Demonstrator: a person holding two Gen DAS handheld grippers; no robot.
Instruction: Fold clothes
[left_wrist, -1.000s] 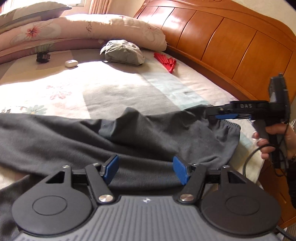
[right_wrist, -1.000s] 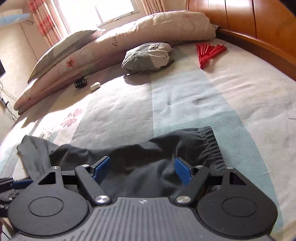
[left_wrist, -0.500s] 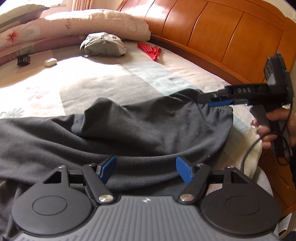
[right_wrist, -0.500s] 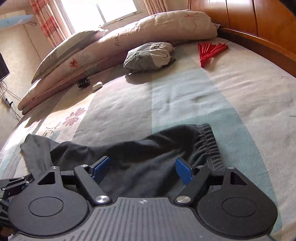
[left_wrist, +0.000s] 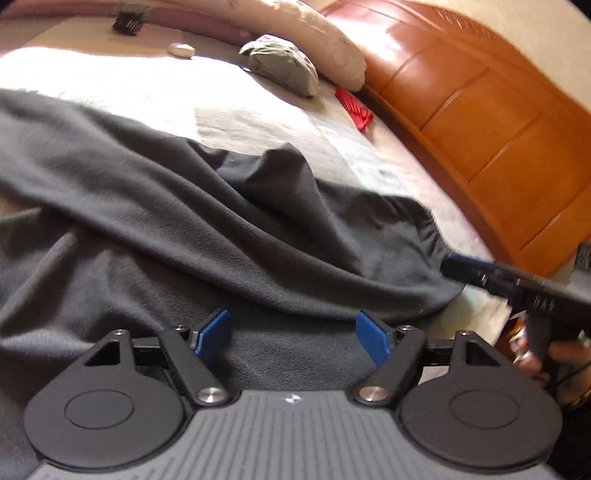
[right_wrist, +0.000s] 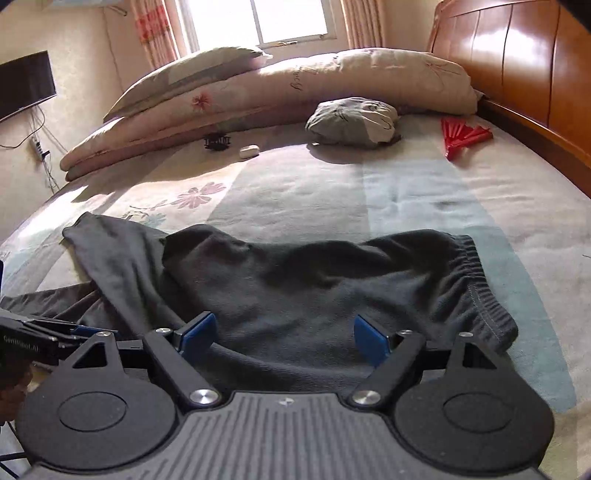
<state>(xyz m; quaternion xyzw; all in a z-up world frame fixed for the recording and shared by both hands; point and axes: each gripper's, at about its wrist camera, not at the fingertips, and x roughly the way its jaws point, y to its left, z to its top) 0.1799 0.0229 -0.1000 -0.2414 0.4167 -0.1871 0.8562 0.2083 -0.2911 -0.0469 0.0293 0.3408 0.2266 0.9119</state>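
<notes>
Lying rumpled across the lower half of both views, the dark grey sweatpants (right_wrist: 314, 288) spread over the bed (right_wrist: 424, 192), their elastic waistband (right_wrist: 480, 280) at the right and one leg (right_wrist: 107, 251) trailing to the left edge of the right wrist view. In the left wrist view the same fabric fills the middle and left of the frame in long diagonal folds.

At the bottom centre of its own view, the left claw (left_wrist: 291, 338) hangs over the cloth with its blue pads (left_wrist: 212, 334) apart and still spreading; fabric lies under the gap, but neither pad presses on it. In its own view the right claw (right_wrist: 282, 334) is likewise widening, its pads clear of the cloth beneath them. From the left wrist view, the right claw enters at the right edge with its tip at the waistband corner, gripped by a hand (left_wrist: 554, 360).

Toward the top of the right wrist view sit a folded floral quilt (right_wrist: 258, 96), a grey bundled pillowcase (right_wrist: 352, 120), a red folding fan (right_wrist: 463, 136), a black hair clip (right_wrist: 218, 142) and a small white case (right_wrist: 249, 151). A wooden headboard (right_wrist: 517, 66) fills the upper right.
</notes>
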